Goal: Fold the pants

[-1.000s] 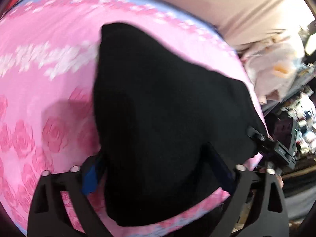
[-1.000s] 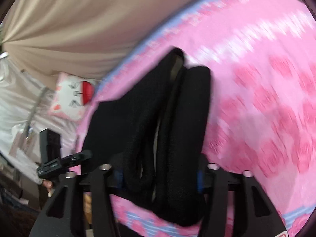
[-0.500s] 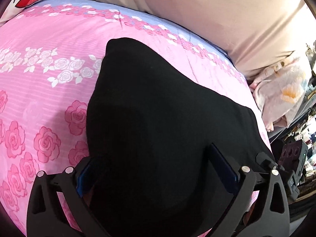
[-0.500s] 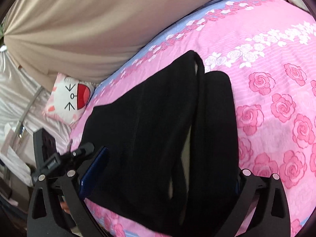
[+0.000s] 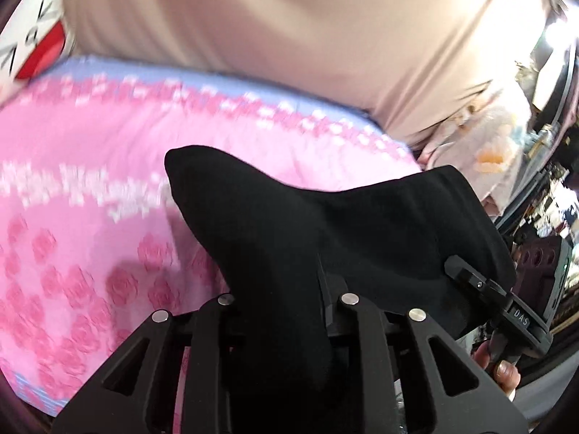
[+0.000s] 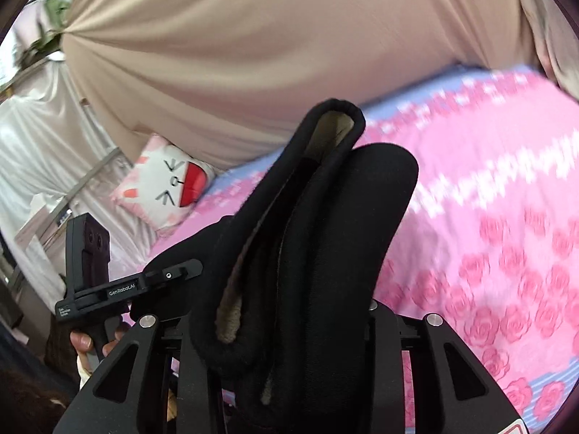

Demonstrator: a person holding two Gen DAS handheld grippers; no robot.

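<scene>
Black pants (image 5: 325,224), folded into thick layers, hang lifted above the pink rose bedsheet (image 5: 83,195). My left gripper (image 5: 286,311) is shut on one end of the bundle; cloth bulges over its jaws and hides the tips. My right gripper (image 6: 286,329) is shut on the other end of the pants (image 6: 318,231), where the layered edges and a tan lining show. The right gripper's body shows in the left wrist view (image 5: 499,307), and the left gripper's body in the right wrist view (image 6: 108,285).
A beige curtain (image 6: 253,47) hangs behind the bed. A cat-face pillow (image 6: 166,184) lies at the bed's far left corner. Floral bedding (image 5: 481,144) and cluttered shelves stand past the bed's right edge. The pink sheet (image 6: 499,238) spreads to the right.
Both grippers went from open around the pants to shut on them and lifted the bundle off the sheet. The views tilted up toward the curtain.
</scene>
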